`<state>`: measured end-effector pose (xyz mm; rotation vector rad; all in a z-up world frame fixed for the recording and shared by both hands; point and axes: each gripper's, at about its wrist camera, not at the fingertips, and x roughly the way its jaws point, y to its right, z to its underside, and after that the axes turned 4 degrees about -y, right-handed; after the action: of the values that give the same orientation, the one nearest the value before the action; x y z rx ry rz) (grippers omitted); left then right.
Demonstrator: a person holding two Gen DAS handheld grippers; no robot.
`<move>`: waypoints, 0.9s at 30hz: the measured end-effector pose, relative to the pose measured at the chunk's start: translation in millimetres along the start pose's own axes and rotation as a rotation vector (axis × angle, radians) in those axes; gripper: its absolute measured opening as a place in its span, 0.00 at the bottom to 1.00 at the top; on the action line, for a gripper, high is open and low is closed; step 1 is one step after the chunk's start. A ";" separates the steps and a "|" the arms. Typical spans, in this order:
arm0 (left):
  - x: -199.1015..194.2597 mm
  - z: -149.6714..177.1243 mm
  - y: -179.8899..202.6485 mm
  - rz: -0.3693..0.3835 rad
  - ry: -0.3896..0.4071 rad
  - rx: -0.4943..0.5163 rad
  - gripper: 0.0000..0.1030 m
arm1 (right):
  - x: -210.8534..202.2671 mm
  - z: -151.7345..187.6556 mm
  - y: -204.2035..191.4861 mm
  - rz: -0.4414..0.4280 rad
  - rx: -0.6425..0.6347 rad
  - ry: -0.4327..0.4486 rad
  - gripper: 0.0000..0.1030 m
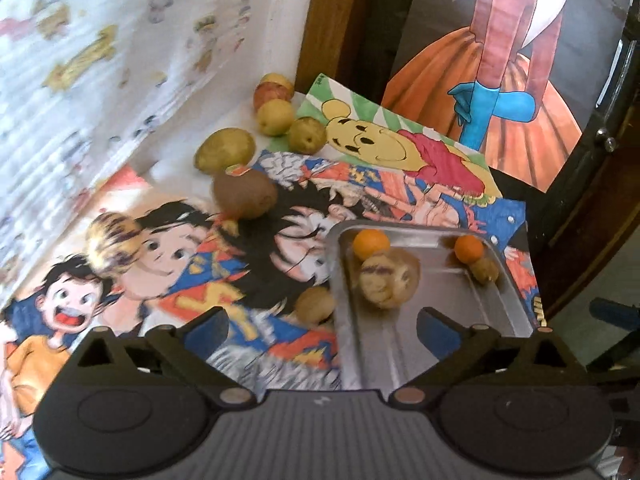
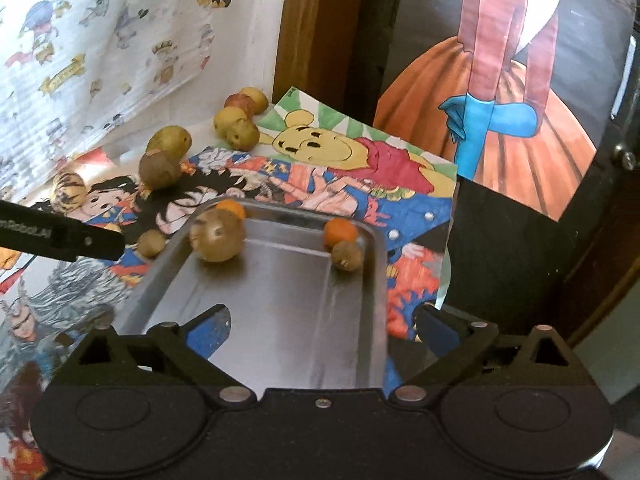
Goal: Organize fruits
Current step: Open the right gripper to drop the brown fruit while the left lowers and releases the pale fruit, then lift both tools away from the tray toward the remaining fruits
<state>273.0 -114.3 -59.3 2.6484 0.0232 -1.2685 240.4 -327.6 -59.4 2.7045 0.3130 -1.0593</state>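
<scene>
A metal tray [image 1: 416,364] [image 2: 280,320] lies on cartoon posters. In it are two oranges [image 1: 371,243] [image 1: 469,249], a pale streaked fruit [image 1: 388,280] [image 2: 218,236] that looks blurred, and a small brown fruit [image 1: 485,270] [image 2: 347,255]. My left gripper [image 1: 322,326] is open and empty over the tray's near left edge. My right gripper [image 2: 323,330] is open and empty over the tray's near end. Part of the left gripper shows as a black bar [image 2: 60,236] in the right wrist view. Loose fruits lie left of the tray: a brown one [image 1: 245,194], a striped one [image 1: 114,242], a small one [image 1: 315,305].
More yellowish fruits [image 1: 224,149] [image 1: 275,117] [image 1: 307,134] and a reddish one [image 1: 272,94] sit at the back by the wall. A Pooh drawing [image 1: 380,140] lies behind the tray. A patterned wall rises on the left, a wooden post [image 1: 324,20] and a painted figure behind.
</scene>
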 end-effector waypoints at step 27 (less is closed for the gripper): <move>-68.4 69.9 -95.1 0.014 -0.078 0.179 0.99 | -73.7 87.7 -98.9 0.018 0.254 -0.165 0.99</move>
<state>166.4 -29.4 -66.0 2.7381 -0.1264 -1.4311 104.2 -266.5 -83.9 2.8036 0.1336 -1.3923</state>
